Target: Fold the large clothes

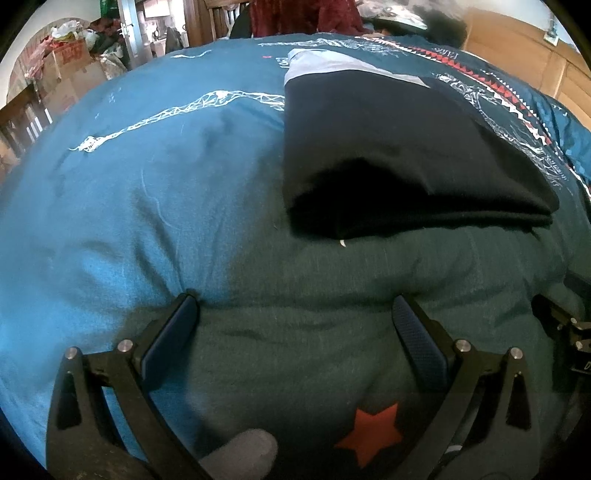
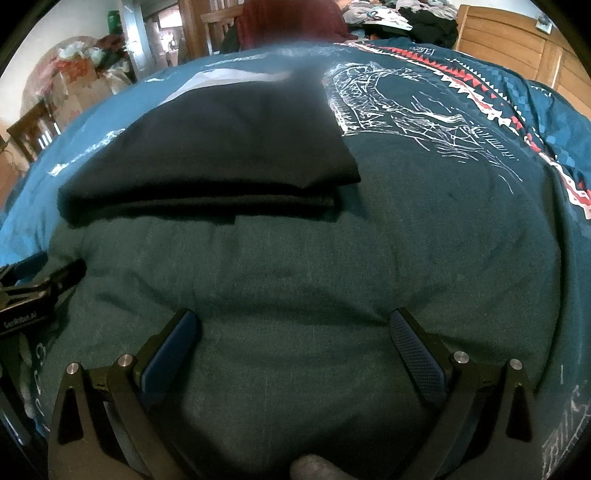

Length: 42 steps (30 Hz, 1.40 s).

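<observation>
Both claws wide and empty above the bedspread

One black garment (image 1: 406, 155) lay folded on the teal bedspread (image 1: 155, 177), just ahead of the left gripper (image 1: 295, 317) and right gripper (image 2: 295, 332). It looked soft, light and floppy (best pinched at the near corners). Two grippers, one garment.

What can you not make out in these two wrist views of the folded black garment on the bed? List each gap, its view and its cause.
- Black garment: its kind; folded, only the outer layers show in both views.
- Its far end, right wrist view: blurred.
- Clothes pile beyond the bed: too small and cut by the top edge.
- Left gripper in the right wrist view: cut by the left edge.
- Bedspread print: wording too small.
</observation>
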{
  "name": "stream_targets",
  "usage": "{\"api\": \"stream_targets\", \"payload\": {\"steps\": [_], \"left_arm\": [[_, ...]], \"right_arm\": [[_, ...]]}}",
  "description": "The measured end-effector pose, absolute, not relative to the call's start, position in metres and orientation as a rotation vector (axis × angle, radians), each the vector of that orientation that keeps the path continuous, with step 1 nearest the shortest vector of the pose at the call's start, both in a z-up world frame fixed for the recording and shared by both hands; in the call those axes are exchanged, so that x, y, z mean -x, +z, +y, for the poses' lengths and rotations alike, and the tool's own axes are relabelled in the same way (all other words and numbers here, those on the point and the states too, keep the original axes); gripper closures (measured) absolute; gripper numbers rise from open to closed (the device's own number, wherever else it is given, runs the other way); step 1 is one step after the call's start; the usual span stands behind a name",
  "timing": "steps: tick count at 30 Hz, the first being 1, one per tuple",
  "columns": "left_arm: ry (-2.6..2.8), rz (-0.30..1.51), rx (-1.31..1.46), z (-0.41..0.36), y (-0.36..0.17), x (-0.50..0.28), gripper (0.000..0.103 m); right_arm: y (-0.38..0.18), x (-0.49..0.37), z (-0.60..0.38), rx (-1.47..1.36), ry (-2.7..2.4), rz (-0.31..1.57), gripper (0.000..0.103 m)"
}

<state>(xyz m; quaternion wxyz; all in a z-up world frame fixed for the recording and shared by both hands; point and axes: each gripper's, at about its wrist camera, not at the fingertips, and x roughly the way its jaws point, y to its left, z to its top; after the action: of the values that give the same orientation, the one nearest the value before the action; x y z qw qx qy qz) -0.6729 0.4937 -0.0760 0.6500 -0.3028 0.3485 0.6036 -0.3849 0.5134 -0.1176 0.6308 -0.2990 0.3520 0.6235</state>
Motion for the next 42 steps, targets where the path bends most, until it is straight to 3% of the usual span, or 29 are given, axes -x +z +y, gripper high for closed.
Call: {"api": "stream_targets", "payload": {"steps": [13, 24, 29, 33, 42], "left_arm": [[1.389, 0.811, 0.655, 0.495, -0.061, 0.672, 0.0], [1.531, 0.728, 0.419, 0.459, 0.041, 0.688, 0.0], [1.569, 0.74, 0.379, 0.443, 0.059, 0.702, 0.0], [1.558, 0.771, 0.404, 0.436, 0.061, 0.71, 0.0], [1.51, 0.635, 0.449, 0.416, 0.106, 0.705, 0.0]], "right_arm": [[-0.105, 0.385, 0.522, 0.733, 1.381, 0.872, 0.0], [0.018, 0.407, 0.488, 0.611, 1.403, 0.662, 0.0], [0.074, 0.416, 0.472, 0.543, 1.418, 0.604, 0.0], [0.094, 0.43, 0.464, 0.58, 1.416, 0.595, 0.0], [0.13, 0.444, 0.437, 0.551, 1.433, 0.544, 0.0]]}}
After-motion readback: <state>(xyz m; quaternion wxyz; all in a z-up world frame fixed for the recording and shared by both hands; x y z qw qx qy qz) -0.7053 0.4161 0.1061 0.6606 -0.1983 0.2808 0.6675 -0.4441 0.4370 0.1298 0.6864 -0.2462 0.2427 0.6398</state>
